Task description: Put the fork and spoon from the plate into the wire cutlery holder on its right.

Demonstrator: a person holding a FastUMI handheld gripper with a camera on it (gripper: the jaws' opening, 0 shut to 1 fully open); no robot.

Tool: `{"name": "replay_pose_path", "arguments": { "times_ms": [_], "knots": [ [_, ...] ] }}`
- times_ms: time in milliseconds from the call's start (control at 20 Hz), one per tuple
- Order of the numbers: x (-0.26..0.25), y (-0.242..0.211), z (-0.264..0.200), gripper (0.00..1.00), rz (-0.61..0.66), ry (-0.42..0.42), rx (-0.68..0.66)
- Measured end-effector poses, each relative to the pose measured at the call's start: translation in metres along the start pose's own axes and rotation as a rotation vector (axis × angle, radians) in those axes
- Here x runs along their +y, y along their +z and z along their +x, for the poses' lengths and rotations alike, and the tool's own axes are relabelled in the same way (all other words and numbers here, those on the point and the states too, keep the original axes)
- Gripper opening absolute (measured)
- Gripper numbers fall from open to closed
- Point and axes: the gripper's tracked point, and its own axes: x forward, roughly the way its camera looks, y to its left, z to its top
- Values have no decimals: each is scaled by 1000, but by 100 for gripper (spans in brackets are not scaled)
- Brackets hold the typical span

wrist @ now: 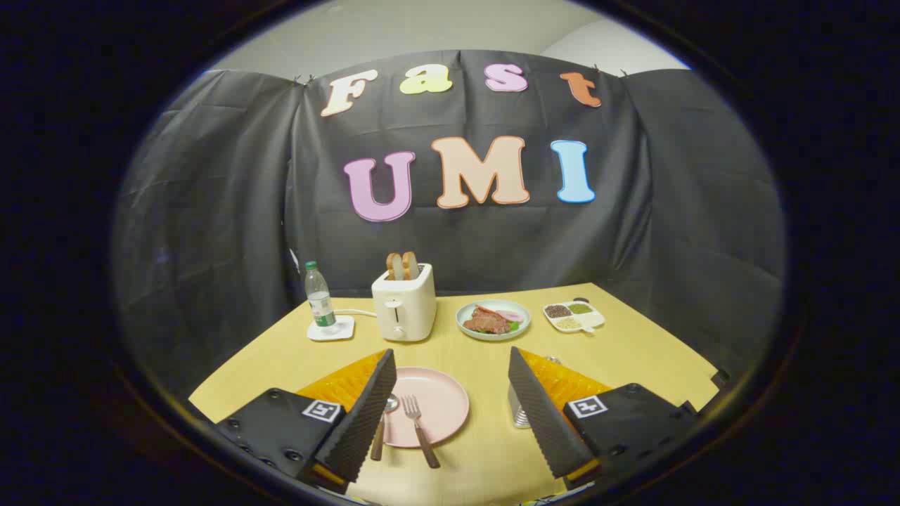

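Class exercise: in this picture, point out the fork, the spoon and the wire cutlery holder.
fork (420, 429): gripper view, on its handle, between the open tongs.
spoon (391, 404): gripper view, on its bowl.
wire cutlery holder (519, 416): gripper view, on its wall, beside the right finger.

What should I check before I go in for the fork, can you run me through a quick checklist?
1. Tongs open wide enough for the fork: ok, the fingers stand far apart with nothing between them.
2. Fork reachable: ok, it lies on the pink plate with its handle over the near rim.
3. Spoon out of the way: not ok, it lies close beside the fork, partly behind the left finger.
4. Wire cutlery holder ready: cannot tell, the right finger hides most of it.
5. Path free of the toaster and food dishes: ok, they sit well beyond the plate.
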Motion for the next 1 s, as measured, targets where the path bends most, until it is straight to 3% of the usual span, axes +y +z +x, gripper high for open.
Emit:
{"name": "replay_pose_path", "arguments": {
  "times_ms": [1000],
  "knots": [
    [9,-29,-4,100,-35,36,69]
  ]
}}
